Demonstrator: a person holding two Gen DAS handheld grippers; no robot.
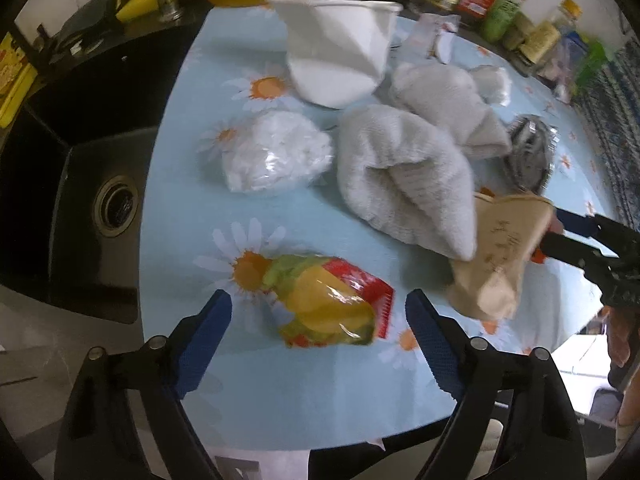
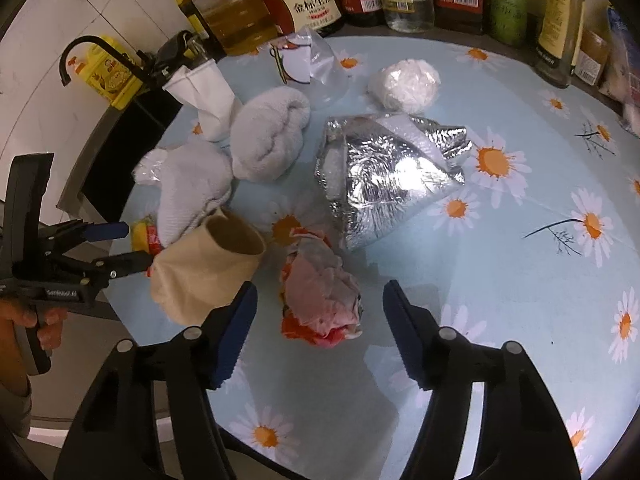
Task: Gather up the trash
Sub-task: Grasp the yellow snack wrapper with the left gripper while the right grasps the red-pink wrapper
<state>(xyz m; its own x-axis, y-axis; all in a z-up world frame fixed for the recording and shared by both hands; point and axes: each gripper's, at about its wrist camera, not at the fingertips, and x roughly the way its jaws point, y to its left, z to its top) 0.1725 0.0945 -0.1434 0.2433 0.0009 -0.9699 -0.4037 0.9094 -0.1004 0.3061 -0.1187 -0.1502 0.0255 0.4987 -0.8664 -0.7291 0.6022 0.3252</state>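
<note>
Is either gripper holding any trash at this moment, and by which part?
Nothing is held. The left gripper straddles the yellow-red wrapper, the right gripper the crumpled pink wrapper, pads not touching.

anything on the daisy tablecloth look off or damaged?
Nothing spilled. The white paper cup and brown paper cup are both crushed and lying on their sides. Crumpled foil bag, wadded pink wrapper and a snack packet lie strewn around two rumpled grey towels.
</note>
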